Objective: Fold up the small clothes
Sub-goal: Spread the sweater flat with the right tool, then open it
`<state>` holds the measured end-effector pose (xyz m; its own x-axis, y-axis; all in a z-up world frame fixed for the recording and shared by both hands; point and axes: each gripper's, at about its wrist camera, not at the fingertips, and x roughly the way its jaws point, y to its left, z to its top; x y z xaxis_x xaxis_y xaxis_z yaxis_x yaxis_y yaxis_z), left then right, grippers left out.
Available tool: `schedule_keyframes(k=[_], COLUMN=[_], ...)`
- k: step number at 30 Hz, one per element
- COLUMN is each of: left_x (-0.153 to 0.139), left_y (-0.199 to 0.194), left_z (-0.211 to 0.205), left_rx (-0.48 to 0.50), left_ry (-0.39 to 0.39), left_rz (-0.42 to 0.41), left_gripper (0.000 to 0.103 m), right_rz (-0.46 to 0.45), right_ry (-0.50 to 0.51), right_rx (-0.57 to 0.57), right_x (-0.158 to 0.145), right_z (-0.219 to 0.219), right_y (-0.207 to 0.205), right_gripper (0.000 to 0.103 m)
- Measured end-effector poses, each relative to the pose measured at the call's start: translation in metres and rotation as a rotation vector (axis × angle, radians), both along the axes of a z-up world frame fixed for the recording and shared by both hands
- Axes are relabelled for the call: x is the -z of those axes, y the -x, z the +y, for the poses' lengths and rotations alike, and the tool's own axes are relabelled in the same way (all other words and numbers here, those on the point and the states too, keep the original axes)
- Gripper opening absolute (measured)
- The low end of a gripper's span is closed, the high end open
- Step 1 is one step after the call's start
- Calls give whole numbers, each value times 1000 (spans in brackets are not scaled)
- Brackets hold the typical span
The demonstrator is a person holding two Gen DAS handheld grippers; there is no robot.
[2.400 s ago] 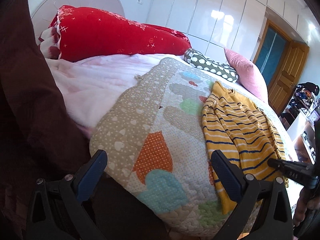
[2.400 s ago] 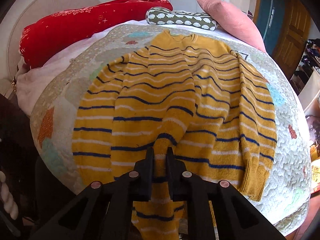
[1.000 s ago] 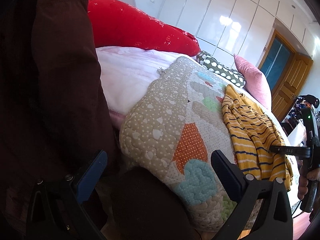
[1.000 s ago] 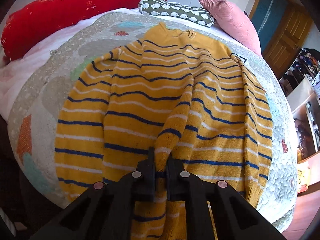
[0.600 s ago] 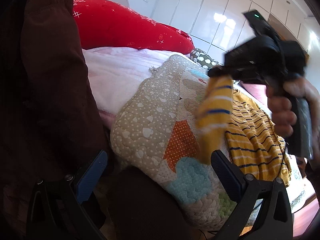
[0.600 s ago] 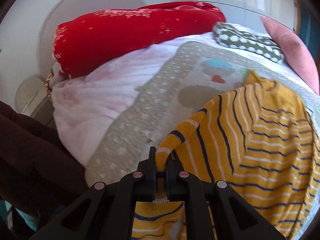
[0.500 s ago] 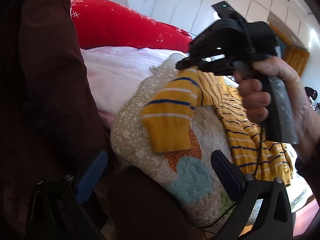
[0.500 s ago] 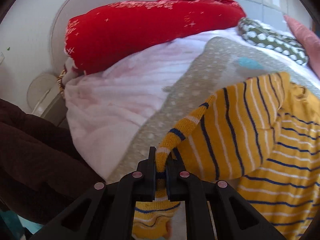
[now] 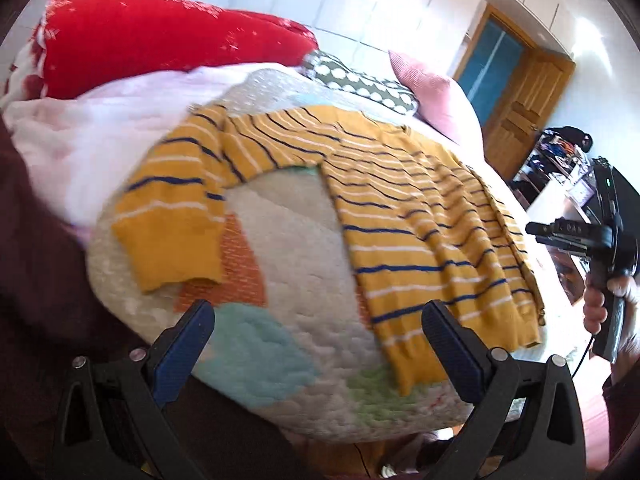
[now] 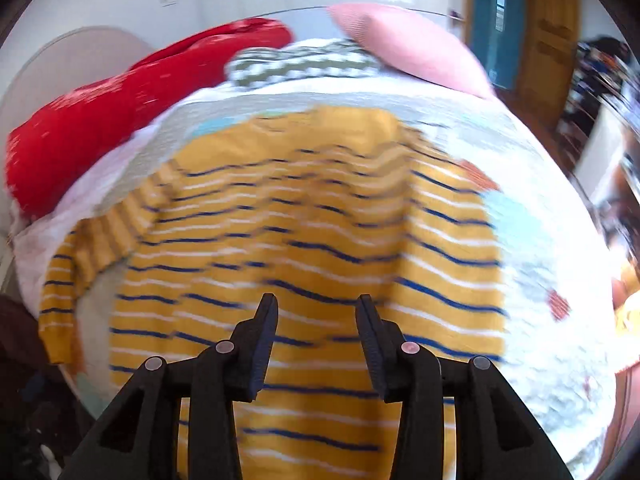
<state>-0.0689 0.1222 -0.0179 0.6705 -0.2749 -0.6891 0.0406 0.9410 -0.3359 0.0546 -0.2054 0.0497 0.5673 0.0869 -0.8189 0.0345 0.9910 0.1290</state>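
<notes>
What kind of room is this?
Most likely a bedroom. A bed with a patchwork quilt fills the view, a pink pillow and a red blanket lie at its head, and white wardrobe doors line the wall behind. A yellow striped sweater lies spread on the quilt.

Sunlit white wardrobe doors (image 9: 360,8) stand beside a wooden door (image 9: 532,108).

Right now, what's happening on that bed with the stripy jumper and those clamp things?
A person is folding a yellow striped sweater on the quilt, holding a two-finger tool in each hand. At this moment neither tool grips anything. The right gripper hangs open over the sweater's body, and the left gripper is open near the bed's edge. One sleeve lies spread out to the side on the quilt. No fold is visible yet.
</notes>
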Motion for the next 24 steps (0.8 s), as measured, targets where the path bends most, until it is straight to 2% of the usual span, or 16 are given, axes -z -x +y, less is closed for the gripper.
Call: schedule_keyframes(k=[2, 5, 8, 10, 13, 14, 15, 16, 17, 18, 20, 24], left_x=[8, 17, 26, 31, 35, 37, 37, 34, 30, 25, 16, 8], left_y=[-15, -33, -46, -52, -61, -62, -61, -61, -61, -61, -63, -60], left_z=[-21, -46, -71, -85, -110, -117, -120, -123, -122, -119, -109, -95], left_rx=[60, 100, 141, 165, 174, 163, 136, 127, 132, 140, 128, 91], left_ry=[45, 74, 72, 51, -80, -140, -216, -274, -277, -265, -251, -296], left_rz=[54, 107, 144, 169, 175, 185, 196, 205, 199, 205, 221, 212], left_gripper=[103, 103, 103, 102, 100, 86, 65, 57, 33, 11, 11, 11], right_rz=[20, 18, -12, -20, -27, -37, -38, -30, -23, -25, -48, -84], right_ry=[-76, -170, -220, -218, -165, -159, -148, -136, -158, -216, -301, -264], right_rx=[100, 93, 5, -55, -103, -103, -94, -76, -63, -49, 1, 175], right_x=[9, 19, 29, 37, 53, 56, 61, 62, 61, 58, 47, 28], right_z=[-58, -92, -81, -64, -38, -33, -33, -34, -39, -51, -77, -136], right_y=[30, 65, 88, 90, 87, 86, 85, 83, 81, 80, 81, 81], right_gripper=[43, 43, 47, 48, 48, 47, 41, 19, 13, 12, 11, 8])
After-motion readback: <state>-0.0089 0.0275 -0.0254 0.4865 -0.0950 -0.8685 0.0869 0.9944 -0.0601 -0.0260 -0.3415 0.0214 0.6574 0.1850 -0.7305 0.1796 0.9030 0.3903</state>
